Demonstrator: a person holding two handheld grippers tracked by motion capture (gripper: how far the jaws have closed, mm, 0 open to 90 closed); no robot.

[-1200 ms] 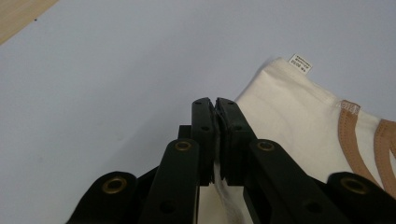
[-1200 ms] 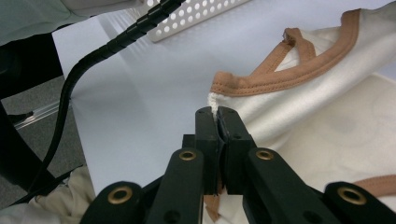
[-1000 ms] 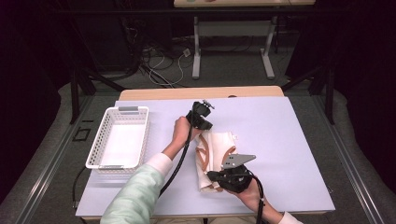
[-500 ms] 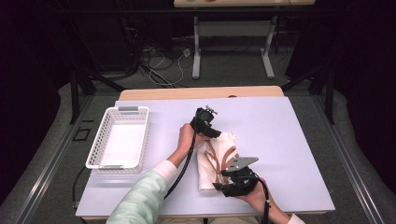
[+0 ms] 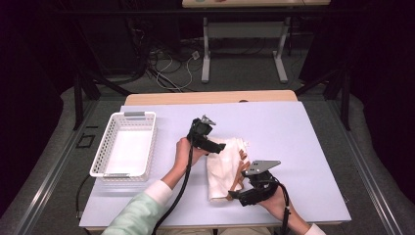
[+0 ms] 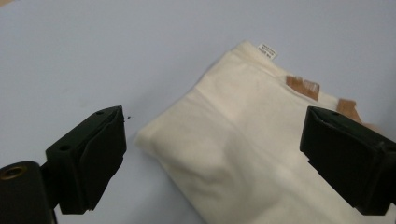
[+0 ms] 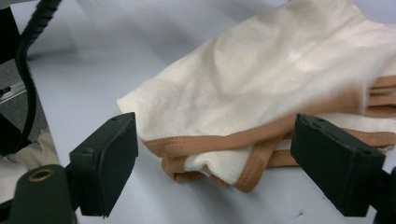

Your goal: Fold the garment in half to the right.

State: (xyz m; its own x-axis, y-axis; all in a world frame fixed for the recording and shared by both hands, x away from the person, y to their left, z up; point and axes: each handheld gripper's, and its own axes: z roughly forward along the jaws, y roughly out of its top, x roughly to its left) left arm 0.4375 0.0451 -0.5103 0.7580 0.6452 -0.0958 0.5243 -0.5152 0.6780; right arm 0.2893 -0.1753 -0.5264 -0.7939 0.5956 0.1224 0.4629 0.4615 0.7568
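I have both grippers spread wide, their jaws just opened with nothing pinched, so the folded cream cloth (image 5: 226,169) lies released near the table's (image 5: 303,147) front edge. My left gripper (image 5: 219,146) hovers over its far end, my right gripper (image 5: 235,195) at its tan-trimmed near end. A white basket (image 5: 147,147) sits empty toward the table's left edge, nothing blocking between.
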